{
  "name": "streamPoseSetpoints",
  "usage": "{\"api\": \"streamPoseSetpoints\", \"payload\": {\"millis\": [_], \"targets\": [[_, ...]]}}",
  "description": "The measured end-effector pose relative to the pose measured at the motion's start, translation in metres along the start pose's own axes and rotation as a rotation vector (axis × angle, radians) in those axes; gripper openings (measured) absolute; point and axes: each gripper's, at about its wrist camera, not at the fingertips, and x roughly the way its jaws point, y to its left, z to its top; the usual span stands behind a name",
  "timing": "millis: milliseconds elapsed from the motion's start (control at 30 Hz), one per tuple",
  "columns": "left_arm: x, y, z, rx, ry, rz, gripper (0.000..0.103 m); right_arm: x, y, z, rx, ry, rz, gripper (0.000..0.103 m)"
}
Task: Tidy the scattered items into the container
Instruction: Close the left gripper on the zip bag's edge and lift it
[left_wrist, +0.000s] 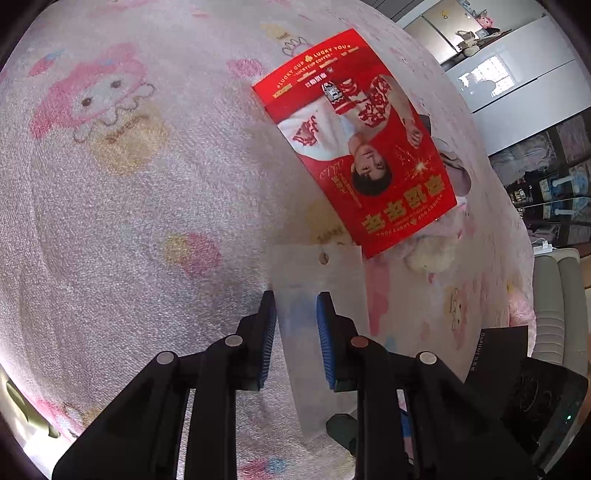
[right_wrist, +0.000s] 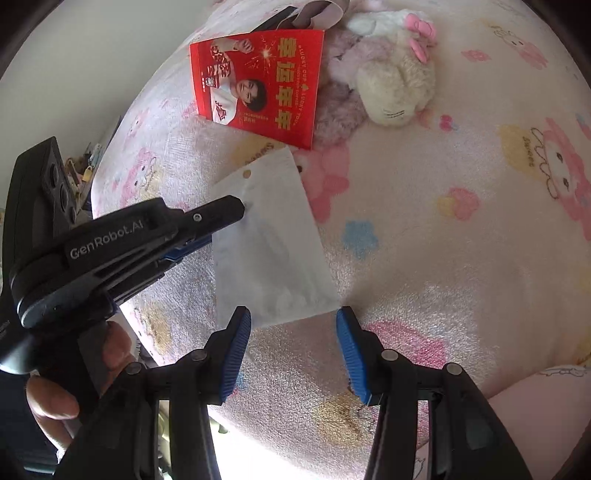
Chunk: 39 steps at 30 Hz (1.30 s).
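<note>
My left gripper (left_wrist: 297, 306) sits low in the centre of the left view, jaws parted a little, with the white pouch (left_wrist: 321, 314) running up between them. I read this as straddling, not pinching: the blue pads (left_wrist: 267, 332) stand clear of the film on both sides as far as I can tell, though the fisheye makes contact hard to judge. From the right view that same gripper (right_wrist: 236, 210) comes in from the left edge, its tip lying on the upper left part of the pouch (right_wrist: 269, 243), just below the hang hole.

My right gripper (right_wrist: 293, 321) is at the bottom centre of its view, jaws spread wide and holding nothing, the lower edge of the pouch just ahead of them.

The red bag (left_wrist: 354, 140) lies flat in the upper middle of the left view, its lower corner touching or just over the top of the pouch. In the right view it (right_wrist: 258, 85) is top centre, with a plush toy (right_wrist: 391, 74) tight against its right side. All of it rests on the pink blanket (right_wrist: 443, 258).

So the step in hand is the pick-up of the pouch; nothing is packed yet, I'd say. I can't see a sure container, unless the red bag is it. Next I need to close the left jaws on the thin film, low and square so it doesn't slip, lift it, and have the right gripper hold the bag's mouth open.
</note>
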Motion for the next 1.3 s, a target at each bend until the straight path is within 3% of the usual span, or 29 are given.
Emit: {"api": "streamPoseSetpoints", "payload": {"millis": [300, 400, 433, 467, 533, 633, 700, 800, 900, 1000, 1167, 1300], "targets": [[-0.055, 0.030, -0.045, -0.042, -0.032, -0.010, 0.006, -0.026, -0.021, -0.005, 0.058, -0.083, -0.009, 0.044], [-0.068, 0.041, -0.049, -0.025, -0.030, 0.029, 0.019, -0.024, -0.019, -0.005, 0.052, -0.065, 0.004, 0.044], [-0.055, 0.021, -0.045, -0.019, -0.046, 0.053, 0.032, -0.023, -0.018, -0.005, 0.044, -0.055, 0.005, 0.044], [-0.050, 0.010, -0.041, -0.016, -0.068, 0.074, 0.036, -0.028, -0.020, -0.008, 0.033, -0.045, 0.004, 0.044], [-0.059, 0.014, -0.035, -0.013, -0.102, 0.103, 0.036, -0.029, -0.016, -0.011, 0.004, -0.035, 0.001, 0.044], [-0.031, -0.020, -0.022, 0.025, -0.159, 0.120, 0.036, -0.029, -0.014, -0.011, -0.017, -0.040, -0.012, 0.044], [0.009, -0.057, -0.001, 0.054, -0.159, 0.122, 0.036, -0.018, -0.010, -0.007, -0.010, -0.025, -0.040, 0.044], [0.041, -0.058, 0.008, 0.031, -0.089, 0.055, 0.023, -0.004, -0.010, 0.000, 0.007, 0.005, -0.068, 0.045], [0.048, -0.055, 0.002, 0.028, -0.064, 0.082, 0.018, 0.001, -0.015, 0.007, 0.054, 0.007, -0.051, 0.045], [0.041, -0.051, -0.012, 0.016, -0.039, 0.066, 0.017, -0.002, -0.017, 0.010, 0.081, -0.027, -0.020, 0.045], [0.026, -0.044, -0.029, 0.006, -0.025, 0.028, 0.018, 0.002, -0.012, 0.013, 0.091, -0.052, -0.042, 0.045], [0.031, -0.038, -0.023, -0.007, -0.039, 0.051, 0.027, 0.013, -0.005, 0.017, 0.066, -0.020, -0.080, 0.046]]}}
